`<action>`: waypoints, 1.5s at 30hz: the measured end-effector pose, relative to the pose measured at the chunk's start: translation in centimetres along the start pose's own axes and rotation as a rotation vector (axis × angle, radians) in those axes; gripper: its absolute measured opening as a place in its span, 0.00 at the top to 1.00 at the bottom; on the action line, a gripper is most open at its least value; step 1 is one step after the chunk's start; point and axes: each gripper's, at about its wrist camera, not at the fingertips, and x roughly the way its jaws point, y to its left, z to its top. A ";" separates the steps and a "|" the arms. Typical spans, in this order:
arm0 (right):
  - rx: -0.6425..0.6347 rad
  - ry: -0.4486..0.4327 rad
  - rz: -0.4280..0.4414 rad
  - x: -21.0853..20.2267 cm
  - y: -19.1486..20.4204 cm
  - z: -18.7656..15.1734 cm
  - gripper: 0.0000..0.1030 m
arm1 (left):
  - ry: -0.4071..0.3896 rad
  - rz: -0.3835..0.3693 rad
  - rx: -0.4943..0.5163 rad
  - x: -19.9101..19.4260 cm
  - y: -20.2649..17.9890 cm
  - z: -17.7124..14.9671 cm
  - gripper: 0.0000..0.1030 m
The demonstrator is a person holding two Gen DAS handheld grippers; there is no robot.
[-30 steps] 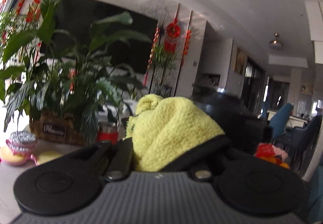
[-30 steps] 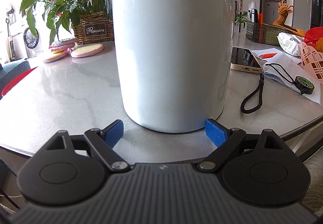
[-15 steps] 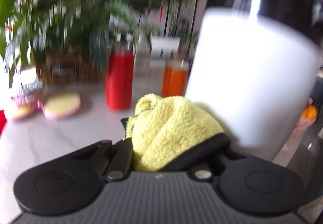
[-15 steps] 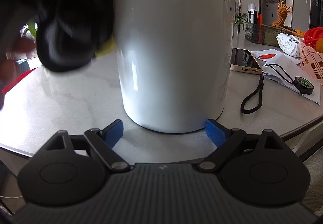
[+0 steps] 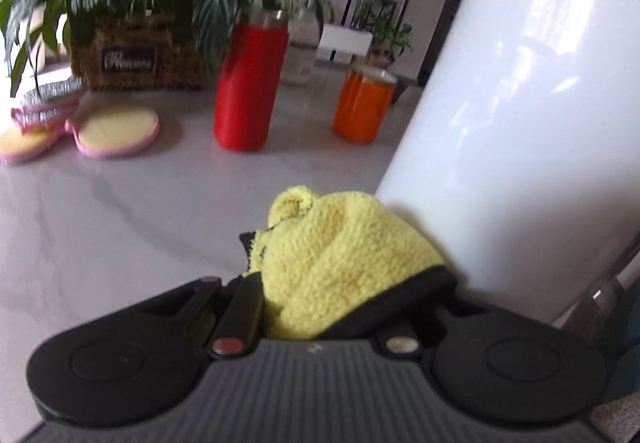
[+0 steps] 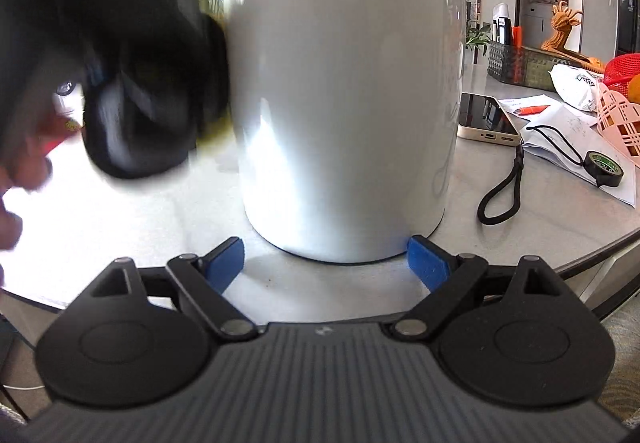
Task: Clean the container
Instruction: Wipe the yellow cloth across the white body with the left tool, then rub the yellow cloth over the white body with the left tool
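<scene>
A tall white container (image 6: 344, 91) is seen standing upright on the pale marble-patterned tabletop (image 6: 328, 291), directly ahead of the right gripper (image 6: 326, 263). The jaws of that gripper are spread wide, and its blue pads (image 6: 426, 261) are placed just beside the base of the container on either side; whether the pads press on the base cannot be told. To the right of the right gripper, a phone (image 6: 486, 119) with a black wrist strap (image 6: 504, 187), some papers (image 6: 568, 139) and a roll of dark tape (image 6: 604, 168) are laid on the tabletop.

The left gripper (image 5: 344, 263) is clamped on a bunched yellow cloth (image 5: 340, 263), which is held between its fingers and projects forward. The cloth is brought against the lower side wall of the container (image 5: 512, 131), which rises just ahead and to the right of the left gripper. In the right wrist view the left gripper (image 6: 140, 83) is seen as a dark blurred mass at the container's left side, with a sliver of yellow at the wall.

Well ahead of the left gripper, a red bottle (image 5: 250, 83) and an orange jar (image 5: 362, 105) are set on the tabletop. Farther to the left, round pink-edged pads (image 5: 116, 129) and a wicker planter (image 5: 136, 55) of green plants are seen.
</scene>
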 end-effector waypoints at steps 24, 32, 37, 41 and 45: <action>-0.001 -0.005 -0.004 0.2 0.1 -0.1 0.11 | -0.049 -0.005 0.038 1.1 -0.8 0.3 0.93; -0.002 -0.006 -0.002 0.1 0.0 -0.1 0.11 | 0.221 0.051 0.099 5.0 -0.2 -3.0 0.93; -0.002 -0.003 -0.002 0.2 0.0 -0.1 0.11 | 0.201 0.094 0.162 4.3 -0.9 -3.1 0.93; -0.003 -0.002 0.000 0.2 0.0 0.0 0.11 | 0.043 0.094 0.199 1.6 -1.3 -1.2 0.93; -0.003 -0.002 0.001 0.1 -0.1 0.0 0.11 | -0.174 0.042 0.170 -2.2 -1.6 0.5 0.93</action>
